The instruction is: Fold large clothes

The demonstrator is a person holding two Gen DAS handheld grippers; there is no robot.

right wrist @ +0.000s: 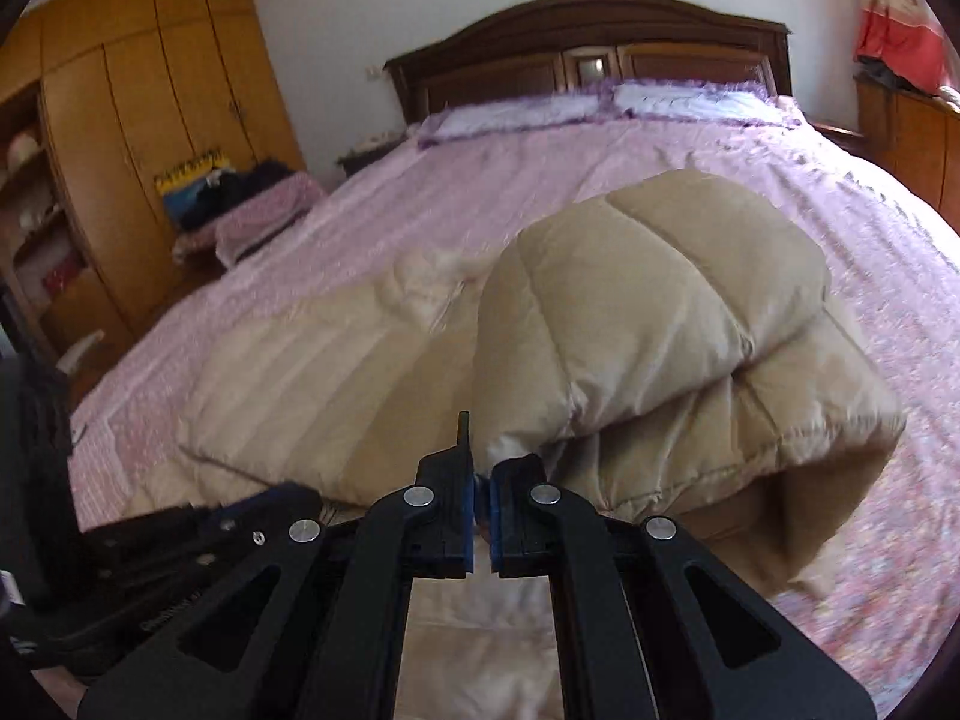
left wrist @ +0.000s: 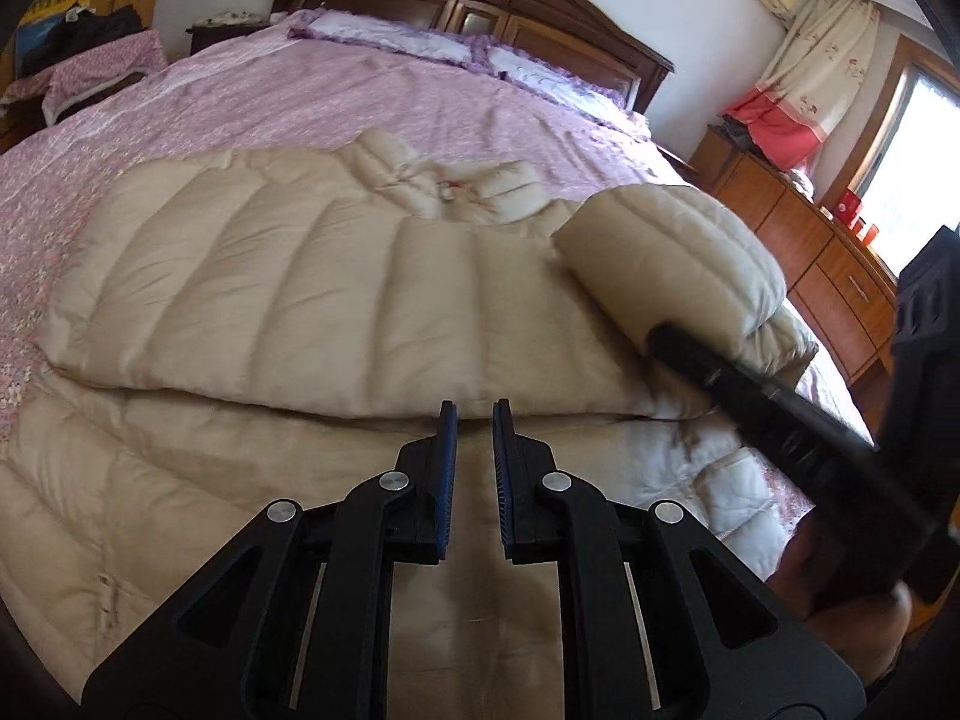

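Beige padded coat [left wrist: 312, 276] is lying on a pink bed [left wrist: 252, 96]; right gripper [right wrist: 480, 480] is clenching its sleeve [right wrist: 660, 324], left gripper [left wrist: 476, 420] is hovering nearly closed, gripping nothing.

A bedroom in a private home: a double bed [right wrist: 600, 180] under a pink floral cover, its dark carved headboard [right wrist: 588, 42] against a white wall, a tall wooden wardrobe [right wrist: 150, 90], a curtained window [left wrist: 918, 138] and a low dresser [left wrist: 798, 246].

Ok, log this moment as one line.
task: fold large clothes | left gripper: nearly shut, empty, above beige puffer coat | right gripper: shut on coat sleeve, lifted over coat | surface: bed
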